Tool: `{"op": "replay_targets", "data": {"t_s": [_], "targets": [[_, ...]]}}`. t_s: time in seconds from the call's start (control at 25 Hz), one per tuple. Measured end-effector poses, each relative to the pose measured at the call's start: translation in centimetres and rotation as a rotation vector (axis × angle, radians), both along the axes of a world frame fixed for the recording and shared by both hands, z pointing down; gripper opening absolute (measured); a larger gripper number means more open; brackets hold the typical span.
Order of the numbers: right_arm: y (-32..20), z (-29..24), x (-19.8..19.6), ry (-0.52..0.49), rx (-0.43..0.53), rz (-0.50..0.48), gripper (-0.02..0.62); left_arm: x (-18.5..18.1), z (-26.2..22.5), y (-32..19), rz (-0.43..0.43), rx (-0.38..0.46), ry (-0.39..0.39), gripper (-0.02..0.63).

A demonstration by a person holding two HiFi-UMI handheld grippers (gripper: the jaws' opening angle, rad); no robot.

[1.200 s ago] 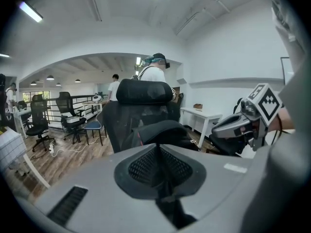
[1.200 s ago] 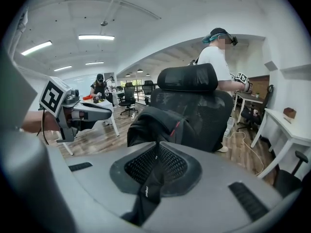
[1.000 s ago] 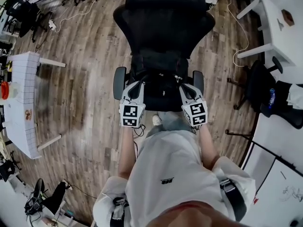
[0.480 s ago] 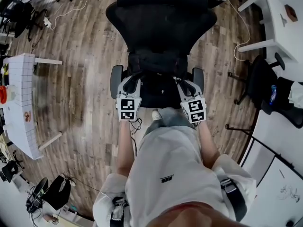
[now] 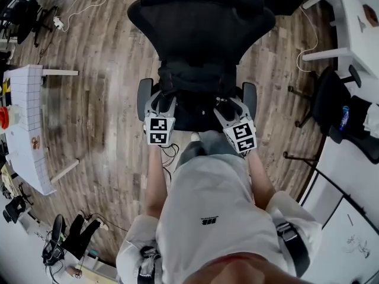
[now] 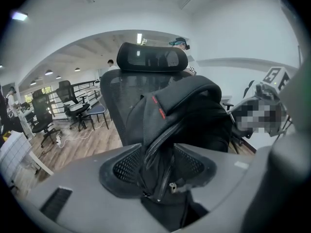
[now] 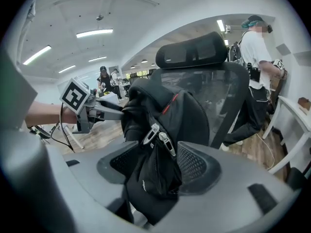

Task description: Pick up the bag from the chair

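A black bag [image 5: 195, 78] with a red trim line stands on the seat of a black mesh office chair [image 5: 201, 22], leaning on its backrest. My left gripper [image 5: 164, 100] is at the bag's left side and my right gripper [image 5: 227, 103] at its right side. In the left gripper view the bag [image 6: 192, 113] fills the middle, and the left gripper [image 6: 158, 178] is shut on its zippered fabric. In the right gripper view the right gripper [image 7: 155, 171] is shut on the bag [image 7: 167, 120] just below two zipper pulls. The left gripper [image 7: 85, 106] shows beyond it.
The chair's armrests [image 5: 144, 96] flank both grippers. A white table [image 5: 26, 129] stands on the wood floor at the left, a white desk [image 5: 355, 22] and another black chair [image 5: 331, 105] at the right. A cable [image 5: 89, 7] lies on the floor. A person [image 7: 255, 57] stands behind the chair.
Both grippers have moved forward over the seat and now reach the bag's sides. The chair sits slightly higher in the head view.
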State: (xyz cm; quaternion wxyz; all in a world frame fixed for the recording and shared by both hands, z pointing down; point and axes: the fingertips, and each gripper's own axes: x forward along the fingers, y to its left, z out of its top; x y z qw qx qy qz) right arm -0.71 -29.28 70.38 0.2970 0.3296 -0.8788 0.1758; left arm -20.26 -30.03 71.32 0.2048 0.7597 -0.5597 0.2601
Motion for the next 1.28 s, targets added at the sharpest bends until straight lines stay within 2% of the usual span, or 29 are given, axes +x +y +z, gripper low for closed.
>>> {"op": "replay_targets", "data": {"t_s": [0.2,0.4,0.68,0.84,0.92,1.28], "targets": [[-0.7,2.0,-0.1,0.037,-0.016,0.003,0.245,0.0,1.6,-0.6,0.001,-0.036,-0.02,0.209],[-1.4,2.5,-0.7,0.033,-0.013,0.02,0.241,-0.2,3.0,-1.3,0.015,-0.061,-0.036,0.21],[-2.4,3.4,-1.1,0.04,0.029,0.104,0.165,-0.3,4.4,-2.3,0.05,-0.073,-0.01,0.209],[-3.1,3.6,-1.0,0.016,0.031,0.202,0.076,0.2,5.0,-2.3,0.105,-0.07,-0.007,0.113],[-3.6,3.7,-1.1,-0.001,0.028,0.254,0.054,0.2,5.1,-2.4,0.112,-0.067,0.011,0.083],[-2.8,3.1,-1.8,-0.002,-0.013,0.329,0.038,0.1,4.1,-2.2,0.132,-0.085,0.083,0.035]]}}
